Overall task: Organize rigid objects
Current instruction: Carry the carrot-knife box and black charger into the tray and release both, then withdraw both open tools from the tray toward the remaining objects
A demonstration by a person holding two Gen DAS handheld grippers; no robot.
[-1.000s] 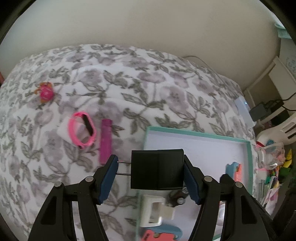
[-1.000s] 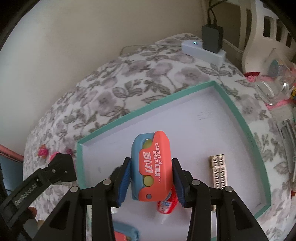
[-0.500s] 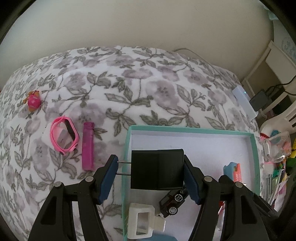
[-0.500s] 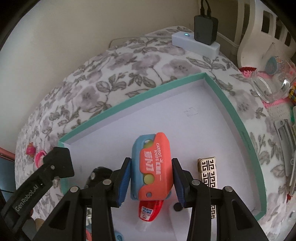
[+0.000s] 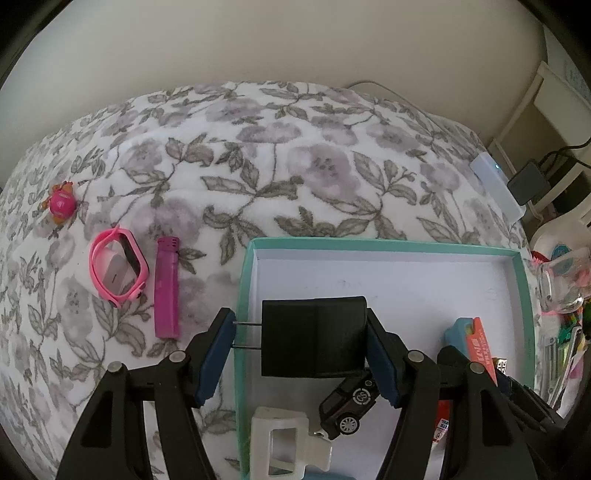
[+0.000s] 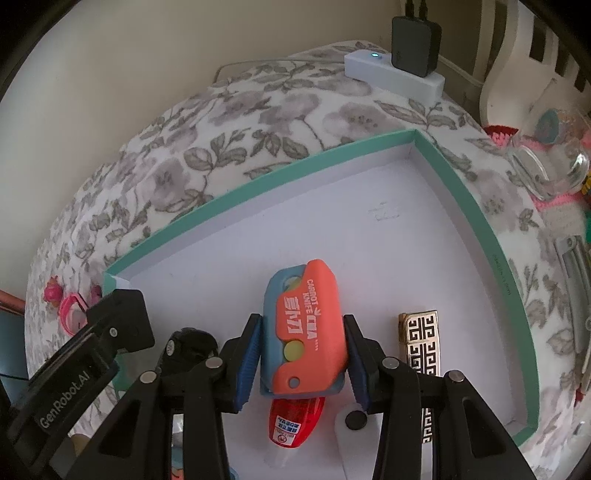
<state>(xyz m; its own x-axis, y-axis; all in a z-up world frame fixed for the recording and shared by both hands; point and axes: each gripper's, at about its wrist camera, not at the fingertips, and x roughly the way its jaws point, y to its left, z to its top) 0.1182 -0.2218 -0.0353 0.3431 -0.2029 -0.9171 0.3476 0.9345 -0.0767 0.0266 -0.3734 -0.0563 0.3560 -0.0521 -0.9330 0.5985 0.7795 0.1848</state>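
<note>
Floral fabric (image 5: 229, 177) covers the surface, and a teal-rimmed tray (image 5: 369, 244) with a white floor lies on it, against a cream wall.

Your left tongs (image 5: 301, 345) are clamped on a black plug adapter (image 5: 314, 338): the right pad presses its body, the left pad meets the tips of its two prongs. The adapter hangs over the tray's left part, above a black toy car (image 5: 347, 404) and a white clip (image 5: 284, 439) on the tray floor.

Your right tongs (image 6: 303, 360) are closed on an orange-and-blue carrot knife (image 6: 304, 332), both pads on its sides, over the tray's middle. Beneath it lies a red-labelled tube (image 6: 293, 424); just right of it, a case with a key pattern (image 6: 421, 343).

Outside the tray, to its left, lie a magenta lighter (image 5: 167, 288), a pink watch (image 5: 116, 271) and a small pink toy (image 5: 61, 203). A white power strip (image 6: 393, 75) with a black charger (image 6: 415, 35) sits at the far edge.

Both tongs point steeply downward.
</note>
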